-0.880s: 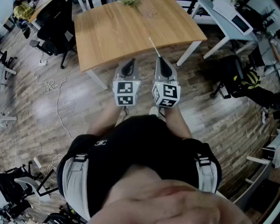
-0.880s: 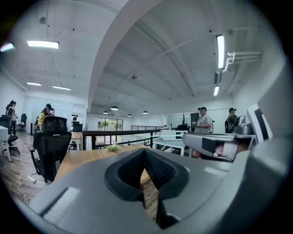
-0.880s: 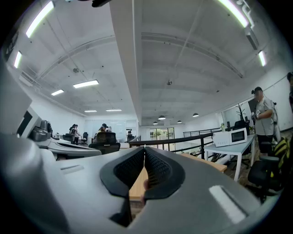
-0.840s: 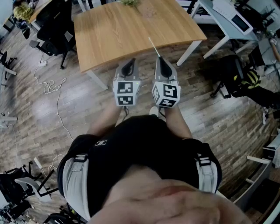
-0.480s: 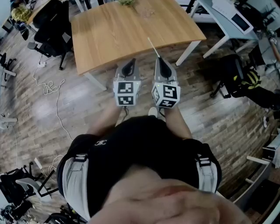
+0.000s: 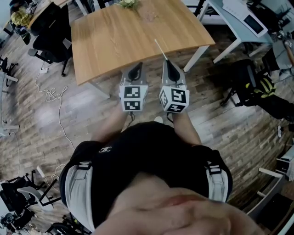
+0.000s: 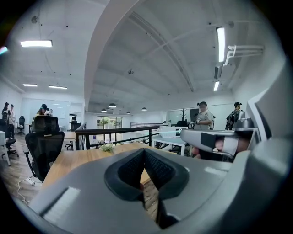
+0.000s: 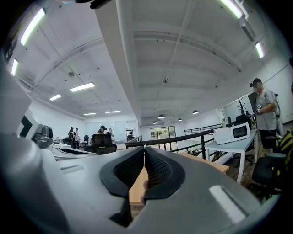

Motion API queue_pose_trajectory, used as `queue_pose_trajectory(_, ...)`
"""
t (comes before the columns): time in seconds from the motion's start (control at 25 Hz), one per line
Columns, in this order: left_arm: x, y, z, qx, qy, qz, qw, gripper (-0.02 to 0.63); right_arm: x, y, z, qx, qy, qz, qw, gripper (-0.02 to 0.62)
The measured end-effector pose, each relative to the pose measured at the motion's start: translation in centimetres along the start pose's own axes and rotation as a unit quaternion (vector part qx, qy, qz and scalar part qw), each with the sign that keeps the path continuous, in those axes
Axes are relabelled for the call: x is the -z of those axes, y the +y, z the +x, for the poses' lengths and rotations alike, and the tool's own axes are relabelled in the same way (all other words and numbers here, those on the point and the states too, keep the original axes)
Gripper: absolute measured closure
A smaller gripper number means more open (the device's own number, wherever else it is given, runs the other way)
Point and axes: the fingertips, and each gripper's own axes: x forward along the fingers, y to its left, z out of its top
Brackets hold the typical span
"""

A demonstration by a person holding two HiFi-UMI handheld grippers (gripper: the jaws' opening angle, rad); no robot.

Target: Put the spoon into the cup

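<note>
In the head view I hold both grippers side by side at waist height, short of a wooden table (image 6: 115,36). My right gripper (image 6: 167,62) is shut on a thin white stick, the spoon (image 6: 160,48), which juts forward over the table's near edge. My left gripper (image 6: 136,66) is shut with nothing in it. A faint clear thing, perhaps the cup (image 6: 148,16), stands at the table's far side beside a small plant (image 6: 126,3). In the left gripper view the left gripper (image 7: 144,153) has its pads meeting, with the table (image 7: 73,157) beyond. In the right gripper view the right gripper (image 8: 144,151) is closed too.
A black office chair (image 6: 50,27) stands left of the table and cables (image 6: 53,92) lie on the wood floor. A white desk (image 6: 239,18) and dark chairs (image 6: 248,78) are at the right. People (image 7: 203,119) stand far off by a railing.
The table has drifted slightly left and nearer in the head view. Both grippers keep their place and their hold.
</note>
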Motion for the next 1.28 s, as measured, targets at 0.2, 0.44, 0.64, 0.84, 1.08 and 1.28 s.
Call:
queue_pose_trajectory(0.2,-0.4,-1.8,3.4,-0.009,0.001,0.006,0.9999,0.594,-0.6,-3.1,1.8,-0.018,-0.006,0.0,1.0,0.589)
queue_pose_trajectory(0.44,-1.5,-3.8,7.2,-0.029,-0.007,0.004,0.9995,0.594,-1.1,-7.3,3.5,-0.039,-0.006,-0.005,0.999,0.589)
queue_pose_trajectory(0.64,-1.5,-5.9,9.3,-0.038,-0.003,0.0,0.9993,0.594,-1.2,-10.5,4.3,-0.05,-0.002,0.0,0.999,0.589)
queue_pose_trajectory(0.84,-1.0,-6.2,10.9,-0.048,0.006,-0.004,0.9988,0.594,-0.7,-11.6,5.1,-0.061,0.007,0.0,0.998,0.589)
queue_pose_trajectory(1.08,-0.7,-6.3,13.3,-0.046,0.013,-0.004,0.9989,0.594,-0.3,-12.7,6.6,-0.062,0.01,-0.01,0.998,0.589)
queue_pose_trajectory(1.28,-0.7,-6.4,15.3,-0.038,0.013,0.001,0.9992,0.594,0.0,-13.8,8.2,-0.059,0.012,-0.002,0.998,0.589)
